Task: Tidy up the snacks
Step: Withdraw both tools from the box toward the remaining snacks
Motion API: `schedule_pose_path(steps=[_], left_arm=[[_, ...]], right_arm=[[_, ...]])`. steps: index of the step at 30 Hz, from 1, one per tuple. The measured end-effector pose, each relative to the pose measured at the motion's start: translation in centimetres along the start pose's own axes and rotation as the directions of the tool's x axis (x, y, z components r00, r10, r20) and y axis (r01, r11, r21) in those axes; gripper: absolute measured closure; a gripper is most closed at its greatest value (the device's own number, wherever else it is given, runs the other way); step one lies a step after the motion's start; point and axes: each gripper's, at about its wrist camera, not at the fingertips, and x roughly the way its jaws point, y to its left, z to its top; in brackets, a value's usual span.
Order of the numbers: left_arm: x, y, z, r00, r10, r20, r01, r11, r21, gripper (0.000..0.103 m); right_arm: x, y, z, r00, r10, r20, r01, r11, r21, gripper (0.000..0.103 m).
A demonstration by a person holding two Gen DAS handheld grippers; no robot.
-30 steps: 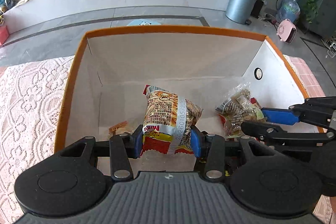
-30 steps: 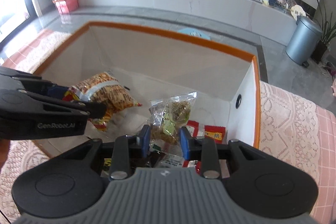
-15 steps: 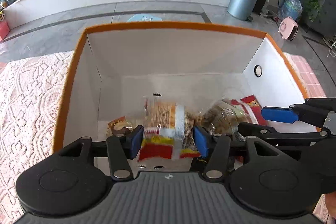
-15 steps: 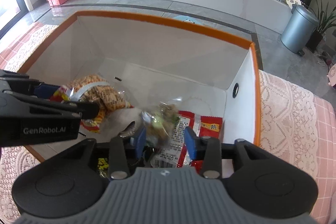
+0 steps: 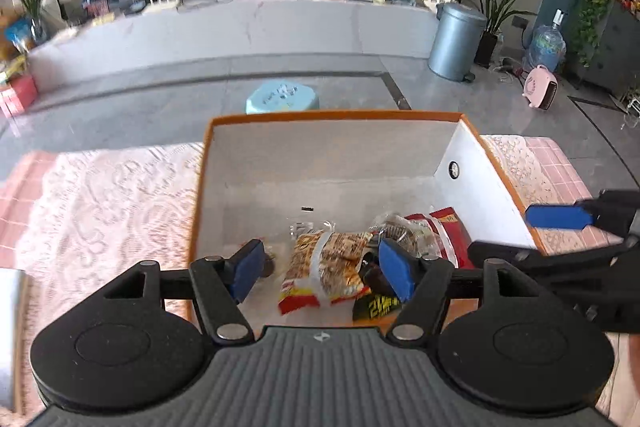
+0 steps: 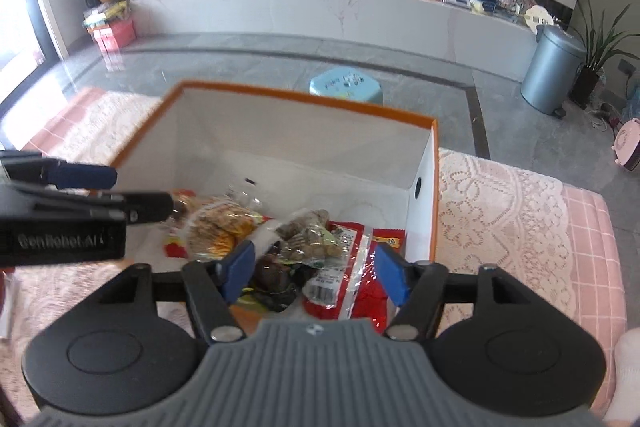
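Lace-covered pink table fronts grey floor; orange-rimmed box holds snacks; left gripper and right gripper opening, released above them

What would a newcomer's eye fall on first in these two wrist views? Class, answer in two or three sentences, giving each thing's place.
First, the white box with the orange rim on the pink lace tablecloth. Snack packets lie heaped on its floor at the near side. The left gripper and right gripper hang above them, jaws opening, pads clear of every packet.
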Motion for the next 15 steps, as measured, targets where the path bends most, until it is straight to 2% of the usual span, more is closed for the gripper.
schedule_pose_path(steps=[6, 12, 15], left_arm=[[-5.2, -0.4, -2.3, 0.997, -0.028, 0.077, 0.028, 1.0, -0.001, 0.025], [-9.1, -1.4, -5.2, 0.991, -0.014, 0.135, 0.013, 1.0, 0.006, 0.025], [-10.5, -2.2, -7.2, 0.987, -0.032, 0.155, 0.029, 0.999, 0.019, 0.025]], right_arm=[[-5.7, 0.8, -2.1, 0.996, 0.028, 0.084, -0.029, 0.999, 0.015, 0.032], [-10.2, 1.4, -5.8, 0.988, 0.052, 0.145, -0.058, 0.997, 0.042, 0.028], [-11.8, 1.7, -7.8, 0.981, 0.045, 0.188, -0.056, 0.997, 0.053, 0.027]])
